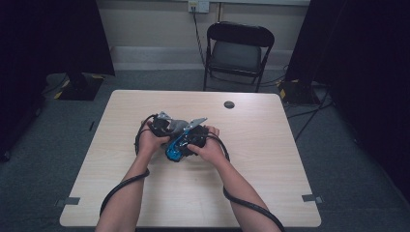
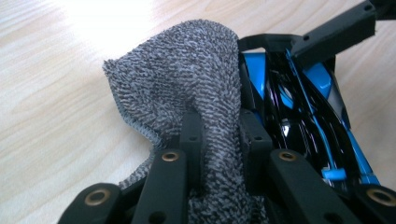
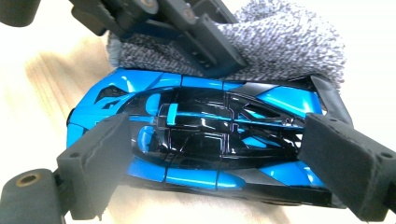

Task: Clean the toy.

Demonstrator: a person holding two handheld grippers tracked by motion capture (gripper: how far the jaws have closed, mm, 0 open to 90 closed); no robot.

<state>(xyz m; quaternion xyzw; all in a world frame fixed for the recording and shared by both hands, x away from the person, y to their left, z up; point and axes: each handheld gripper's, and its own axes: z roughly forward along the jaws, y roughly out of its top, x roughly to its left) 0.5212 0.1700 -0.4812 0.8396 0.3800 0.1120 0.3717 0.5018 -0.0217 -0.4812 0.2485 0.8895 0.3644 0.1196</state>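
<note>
Left gripper (image 2: 219, 140) clamped on grey cloth (image 2: 196, 79), cloth pressed against blue toy car (image 3: 196, 135), right gripper (image 3: 210, 154) gripping car end to end, car at table (image 1: 145, 193) centre.

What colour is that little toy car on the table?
The toy car is bright blue with glossy black panels; the right gripper view shows it best.

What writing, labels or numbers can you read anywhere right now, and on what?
None can be read.
Toy car: blue and black panels, no legible lettering or number.
Grey cloth: plain weave, no tag showing.
Table: bare wood grain, no markings.
Wall socket: too small to tell if it carries any print.
</note>
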